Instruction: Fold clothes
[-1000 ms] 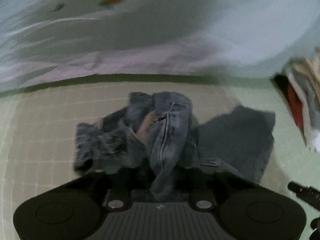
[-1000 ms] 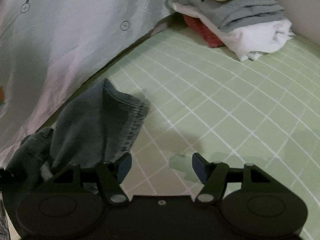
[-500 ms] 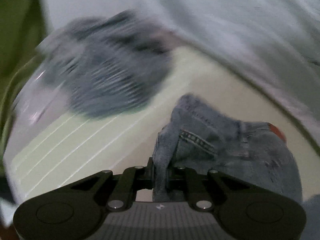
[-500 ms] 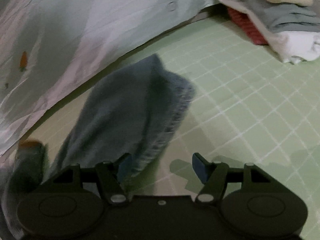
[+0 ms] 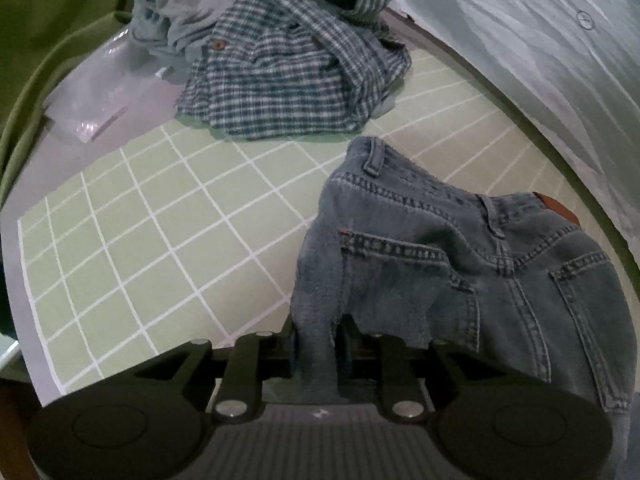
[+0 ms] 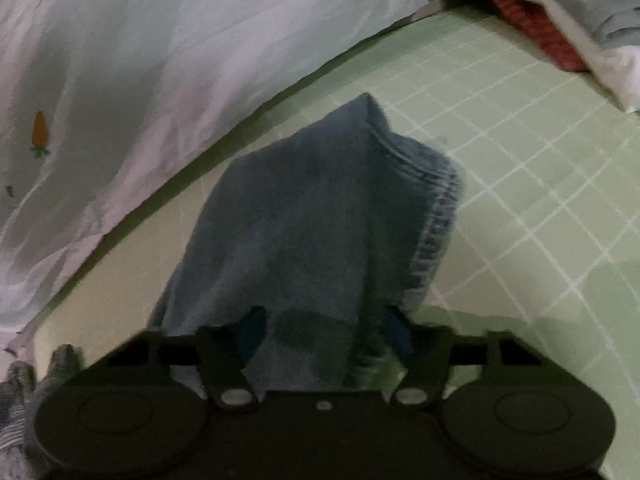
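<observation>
Closing right gripper (image 6: 324,330) now straddles jeans (image 6: 312,232).

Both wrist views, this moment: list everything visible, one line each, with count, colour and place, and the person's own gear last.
jeans: one, faded blue denim, on the mat, waist end in the left wrist view, leg hem in the right wrist view.
checked shirt: one, blue and white, crumpled at the mat's far side.
pale garment: one, light grey-blue, bunched beside the checked shirt.
clothes stack: one pile, red, grey and white layers, far right corner.
grid mat: one, light green with white lines, under everything.
bed sheet: one, pale, small carrot print, beyond the mat.
left gripper: black, fingers pinching a fold at the jeans' waist end.
right gripper: black, blue-padded fingers closing around the jeans' leg.
</observation>
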